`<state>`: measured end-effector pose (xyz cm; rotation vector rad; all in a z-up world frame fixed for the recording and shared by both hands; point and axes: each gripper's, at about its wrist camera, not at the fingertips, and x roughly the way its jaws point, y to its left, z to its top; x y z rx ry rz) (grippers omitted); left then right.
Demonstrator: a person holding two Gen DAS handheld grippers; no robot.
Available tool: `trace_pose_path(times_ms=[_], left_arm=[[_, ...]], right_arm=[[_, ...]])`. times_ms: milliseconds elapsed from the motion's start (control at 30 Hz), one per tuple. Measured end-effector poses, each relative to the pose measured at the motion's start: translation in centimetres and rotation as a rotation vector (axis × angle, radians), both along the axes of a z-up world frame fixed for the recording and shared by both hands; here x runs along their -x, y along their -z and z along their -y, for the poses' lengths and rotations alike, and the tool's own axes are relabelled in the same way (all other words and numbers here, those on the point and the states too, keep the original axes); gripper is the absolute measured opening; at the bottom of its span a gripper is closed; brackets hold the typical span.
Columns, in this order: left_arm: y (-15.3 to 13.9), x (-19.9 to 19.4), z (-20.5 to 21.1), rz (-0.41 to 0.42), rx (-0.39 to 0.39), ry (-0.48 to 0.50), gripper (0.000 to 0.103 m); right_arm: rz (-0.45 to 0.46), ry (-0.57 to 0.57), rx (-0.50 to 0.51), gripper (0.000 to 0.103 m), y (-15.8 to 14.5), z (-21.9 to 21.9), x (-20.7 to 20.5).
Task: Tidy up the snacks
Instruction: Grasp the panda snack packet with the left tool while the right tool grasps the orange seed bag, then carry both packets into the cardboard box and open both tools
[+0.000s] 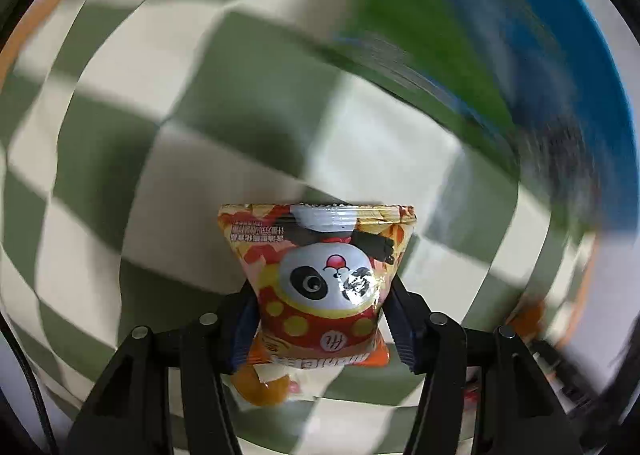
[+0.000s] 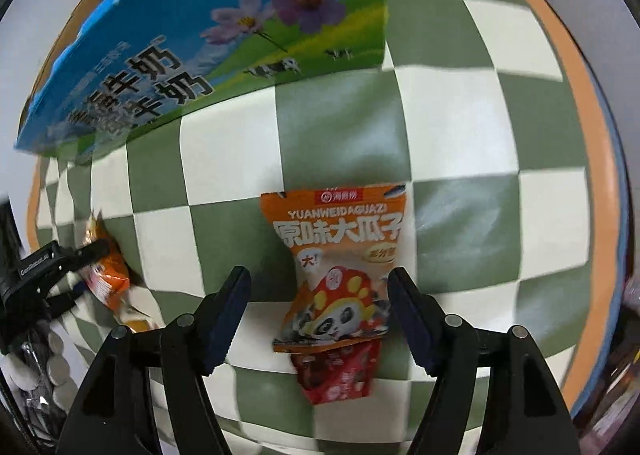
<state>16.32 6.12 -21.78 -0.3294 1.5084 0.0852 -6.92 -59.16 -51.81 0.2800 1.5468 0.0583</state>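
My left gripper is shut on an orange panda snack packet and holds it above the checkered cloth; the view is blurred by motion. The same gripper and packet show at the left of the right wrist view. My right gripper is open, its fingers on either side of another orange sunflower-seed packet lying flat on the cloth. A red snack packet lies partly under that packet's near end.
A blue milk carton box stands at the back left; it also shows blurred in the left wrist view. The green-and-white checkered cloth covers an orange-edged table. A bag of round pale items lies at the far left.
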Motion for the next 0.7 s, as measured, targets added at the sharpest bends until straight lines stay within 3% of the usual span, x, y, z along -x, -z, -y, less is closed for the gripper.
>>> trace_pose_path(times_ms=[100,200,267,300,533,633,700], left_arm=[[0.3,0.7,3.3,0.009,-0.065,0.147,0.054],[1.2,1.2,5.7,-0.012,-0.064,0.219,0.054],[1.8,1.5,6.1,-0.029,-0.054,0.218,0.054],[2.0,1.7,6.1,-0.035,-0.046,0.212,0.055],[3.4,1.3,5.9,-0.060,-0.010,0.200,0.062],[3.6,0.4,5.7,-0.072,0.007,0.182,0.063],[3.7,-0.3,5.0,-0.085,0.040,0.163,0.063]], right_arm=[[-0.014,-0.072,0.029,0.073,0.5,-0.2,-0.5],[-0.050,-0.068,0.006,0.073,2.2,0.0,-0.9],[-0.066,-0.033,-0.017,0.068,3.3,0.4,-1.0],[-0.067,-0.020,-0.020,0.058,3.5,0.5,-0.9],[-0.037,-0.112,0.067,0.055,3.1,-2.5,-0.6],[-0.030,-0.166,0.076,0.056,2.7,-3.6,-0.8],[-0.024,-0.155,0.050,0.075,2.2,-3.4,-0.8]])
